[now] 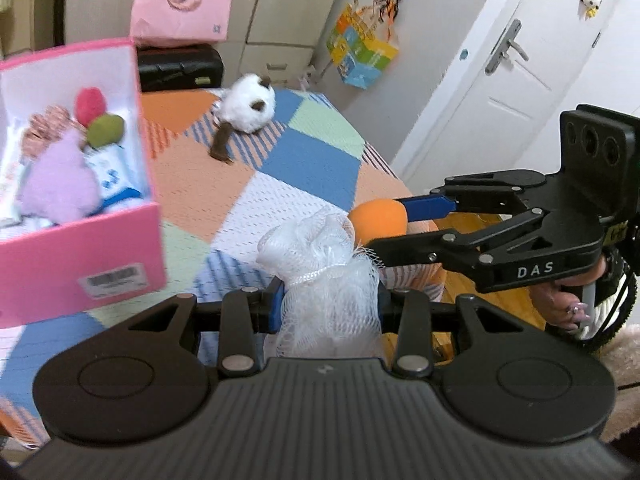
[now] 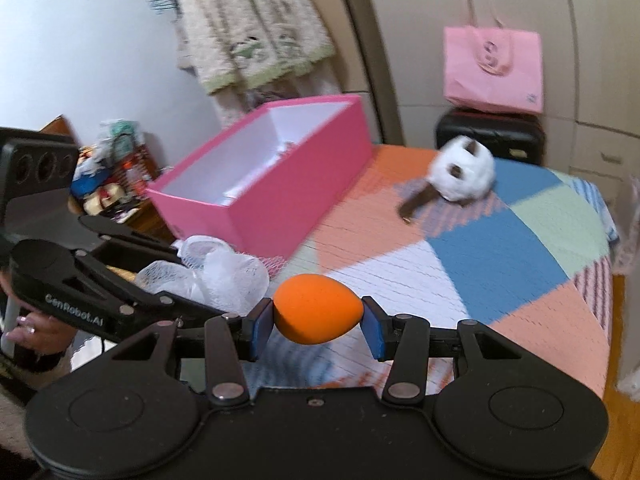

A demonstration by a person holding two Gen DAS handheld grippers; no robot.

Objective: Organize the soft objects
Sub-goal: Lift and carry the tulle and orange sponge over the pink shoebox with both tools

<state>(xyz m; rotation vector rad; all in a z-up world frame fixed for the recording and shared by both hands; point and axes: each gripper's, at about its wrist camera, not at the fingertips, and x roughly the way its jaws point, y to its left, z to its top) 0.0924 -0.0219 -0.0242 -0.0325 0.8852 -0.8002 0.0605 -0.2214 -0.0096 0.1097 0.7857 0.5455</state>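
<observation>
The left gripper (image 1: 330,300) is clamped on a white mesh pouf (image 1: 320,264), a crumpled net ball tied with a cord, held in the air just in front of the pink box (image 1: 80,256). The right gripper (image 2: 318,330) pinches a smooth orange egg-shaped sponge (image 2: 318,308) between its blue pads (image 2: 262,330); the sponge touches the pouf, to the right of the box.

The box is stiff pink card with a white inside and a barcode label too blurred to read. In it lie one fuzzy lilac plush (image 1: 60,184), one red ball (image 1: 90,104), one olive ball (image 1: 105,130), and some printed packets I cannot make out. Beyond the box, one fluffy white-and-brown plush (image 1: 248,106) lies on the patchwork cloth (image 1: 312,168) of orange, blue, green and white patches.

The right gripper reads "DAS"; the left reads "GenRobot.AI". One pink paper bag (image 1: 182,2) stands on a black case (image 1: 180,66) behind the box.
</observation>
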